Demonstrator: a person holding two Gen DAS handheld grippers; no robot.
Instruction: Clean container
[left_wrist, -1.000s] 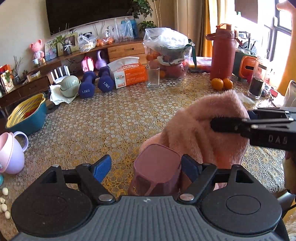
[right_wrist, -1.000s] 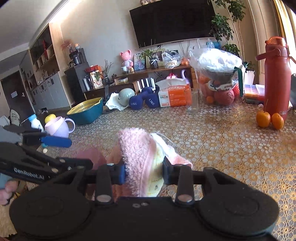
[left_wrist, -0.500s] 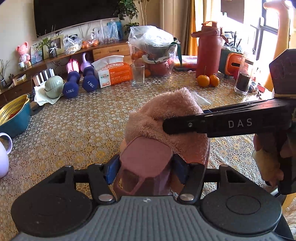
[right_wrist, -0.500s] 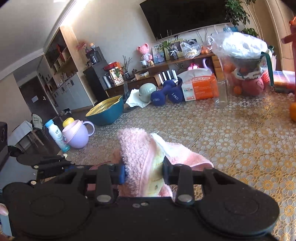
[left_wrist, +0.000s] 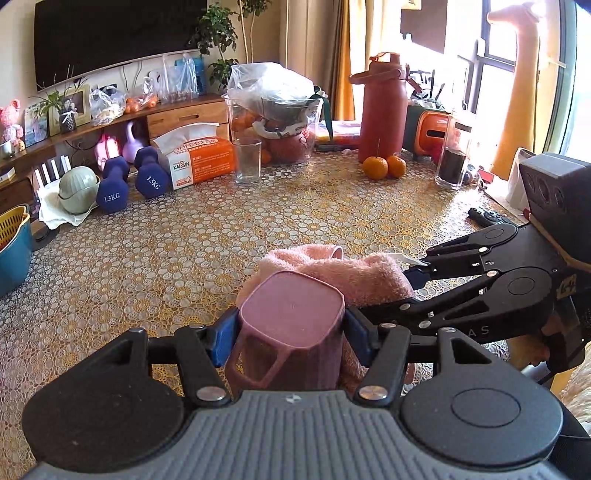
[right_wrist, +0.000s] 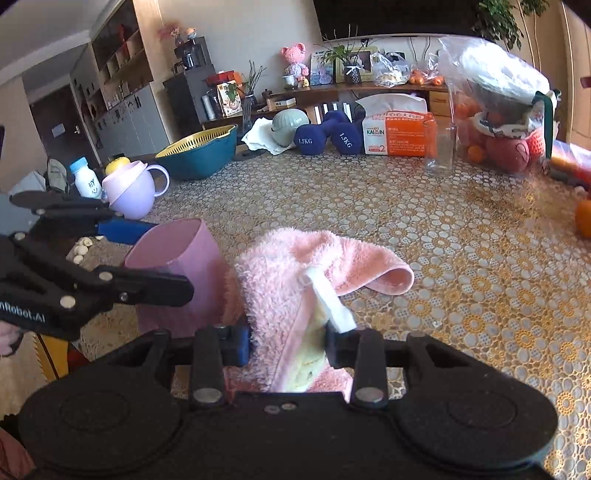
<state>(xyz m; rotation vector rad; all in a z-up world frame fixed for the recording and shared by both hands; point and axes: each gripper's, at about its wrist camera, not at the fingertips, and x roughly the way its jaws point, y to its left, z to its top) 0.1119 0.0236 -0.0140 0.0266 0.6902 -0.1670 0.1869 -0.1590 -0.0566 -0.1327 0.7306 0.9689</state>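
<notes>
A pink plastic cup (left_wrist: 291, 310) with a handle lies on its side between the blue pads of my left gripper (left_wrist: 288, 332), which is shut on it, base facing away. A fluffy pink towel (left_wrist: 354, 273) bunches against the cup's far right side. My right gripper (left_wrist: 410, 280) reaches in from the right, shut on that towel. In the right wrist view the towel (right_wrist: 291, 273) fills the right gripper (right_wrist: 288, 343) and droops onto the patterned table (right_wrist: 461, 258). The cup (right_wrist: 177, 254) sits just left of it, clamped by the left gripper (right_wrist: 166, 258).
At the back of the table stand a glass tumbler (left_wrist: 247, 160), an orange tissue box (left_wrist: 199, 162), blue dumbbells (left_wrist: 112, 184), a red bottle (left_wrist: 382, 110) and two oranges (left_wrist: 384, 166). A teal basket (right_wrist: 199, 151) and lilac mug (right_wrist: 133, 188) sit left.
My left gripper closed from wide open onto the cup. The towel, at first heaped high behind the cup, has come down lower against its right side with the right gripper.
</notes>
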